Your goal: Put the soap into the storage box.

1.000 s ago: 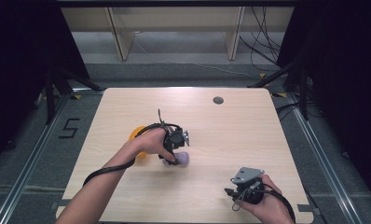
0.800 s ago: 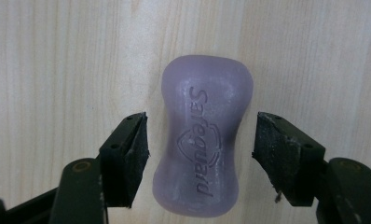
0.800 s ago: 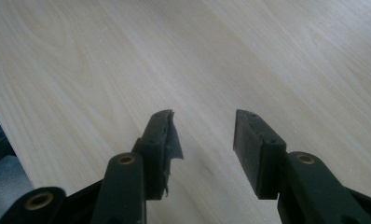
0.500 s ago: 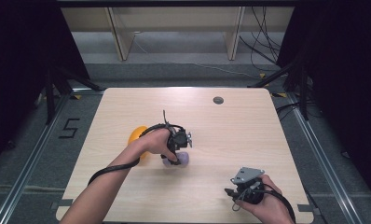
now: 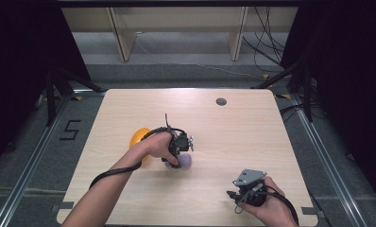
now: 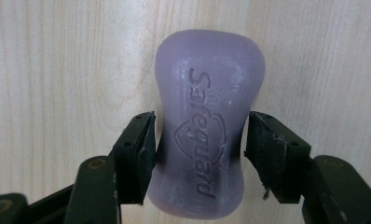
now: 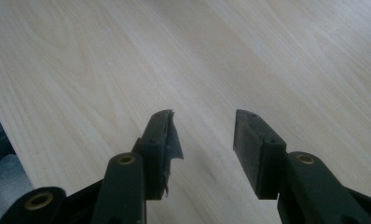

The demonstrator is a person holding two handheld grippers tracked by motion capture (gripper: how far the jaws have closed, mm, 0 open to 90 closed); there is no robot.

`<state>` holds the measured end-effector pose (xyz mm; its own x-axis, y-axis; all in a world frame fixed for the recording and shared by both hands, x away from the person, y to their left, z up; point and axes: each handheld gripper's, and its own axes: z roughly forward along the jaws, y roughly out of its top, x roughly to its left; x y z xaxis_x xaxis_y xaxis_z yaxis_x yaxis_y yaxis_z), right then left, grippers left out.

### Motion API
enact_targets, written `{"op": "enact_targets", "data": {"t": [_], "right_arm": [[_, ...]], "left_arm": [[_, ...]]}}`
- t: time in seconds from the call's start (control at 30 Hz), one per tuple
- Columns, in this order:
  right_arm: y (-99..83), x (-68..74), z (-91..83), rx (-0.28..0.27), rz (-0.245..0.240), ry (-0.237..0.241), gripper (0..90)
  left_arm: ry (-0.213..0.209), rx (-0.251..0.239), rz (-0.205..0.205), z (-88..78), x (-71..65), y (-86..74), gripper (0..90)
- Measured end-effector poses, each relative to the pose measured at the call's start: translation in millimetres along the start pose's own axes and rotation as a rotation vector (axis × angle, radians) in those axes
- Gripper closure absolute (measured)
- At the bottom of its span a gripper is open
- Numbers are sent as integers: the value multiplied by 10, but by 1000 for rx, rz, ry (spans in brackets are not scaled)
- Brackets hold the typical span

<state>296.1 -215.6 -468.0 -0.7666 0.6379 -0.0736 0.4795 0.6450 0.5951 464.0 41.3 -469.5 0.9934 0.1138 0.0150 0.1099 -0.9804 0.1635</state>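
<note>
Lilac soap [image 6: 203, 135], one bar, lies flat on the pale wood counter [image 5: 252, 137] between the left gripper's [image 6: 200, 149] black fingers [image 6: 136, 156], which have just been closing and now sit at its waist, one pad touching, the other a hair off. That hand [image 5: 155, 145] reaches in from seven o'clock, wrist bent down. One orange object [image 5: 139, 137] sits at its ten o'clock. At five o'clock, the right gripper [image 7: 202, 140] rests low, fingers spread on nothing.
</note>
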Motion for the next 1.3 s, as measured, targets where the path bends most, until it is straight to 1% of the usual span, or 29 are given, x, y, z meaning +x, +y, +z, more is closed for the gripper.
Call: {"op": "enact_targets", "data": {"t": [0.03,0.13,0.17,0.23,0.27,0.33,0.37,0.4,0.47,0.57,0.6,0.67,0.7,0.73,0.77,0.83,0.9,0.93,0.97,1.0,1.1,1.2,1.23,1.27,1.3], "right_arm": [[5,-5,-13,16,-3,9,576],[4,-6,-12,15,-4,9,576],[5,-13,-10,9,-13,6,576],[2,-5,-12,16,-3,11,576],[-4,2,3,-2,1,2,576],[-4,2,2,0,1,1,577],[1,-2,-13,18,-1,11,577],[-2,12,-10,17,11,12,577],[-5,13,3,2,9,3,577],[-4,13,-2,6,9,4,577],[-5,14,-2,7,10,5,577],[-6,14,-2,8,10,5,577],[-5,14,-3,8,10,5,577],[-5,14,-3,7,9,5,577],[-4,4,-3,4,0,2,577],[-4,3,-2,3,0,2,577],[-4,2,-3,3,0,2,577],[-4,2,-3,3,0,2,577],[-5,2,-3,4,-2,2,577],[-5,3,-3,3,-1,2,576],[-6,10,-2,5,8,4,576],[-6,14,0,7,8,3,575],[-5,13,1,6,6,3,575],[-5,13,0,6,7,3,575],[-5,13,0,6,8,3,575]], "left_arm": [[0,0,0,0,0,0,427],[0,2,-7,20,11,0,438],[-6,3,-10,24,13,0,441],[-12,5,-15,27,17,0,446],[-12,5,-15,27,17,0,449],[-18,10,-19,32,16,8,453],[-20,18,-13,31,21,14,454],[-20,20,-14,36,22,17,454],[-23,24,-16,42,24,20,458],[-40,27,-31,47,31,17,466],[-51,28,-43,51,28,14,467],[-54,30,-49,51,31,16,470],[-47,30,-42,50,37,19,472],[-52,34,-48,49,37,20,474],[-57,36,-56,50,36,22,475],[-70,39,-82,51,34,24,478],[-63,34,-100,52,38,23,480],[-63,34,-100,52,38,23,480],[-75,33,-140,51,26,18,481],[-67,34,-141,46,31,19,482],[-62,37,-181,50,11,21,483],[-63,55,-221,48,-5,37,484],[-63,55,-221,48,-5,37,485],[-61,52,-260,52,-10,41,485],[-63,54,-281,53,-15,42,485]]}}
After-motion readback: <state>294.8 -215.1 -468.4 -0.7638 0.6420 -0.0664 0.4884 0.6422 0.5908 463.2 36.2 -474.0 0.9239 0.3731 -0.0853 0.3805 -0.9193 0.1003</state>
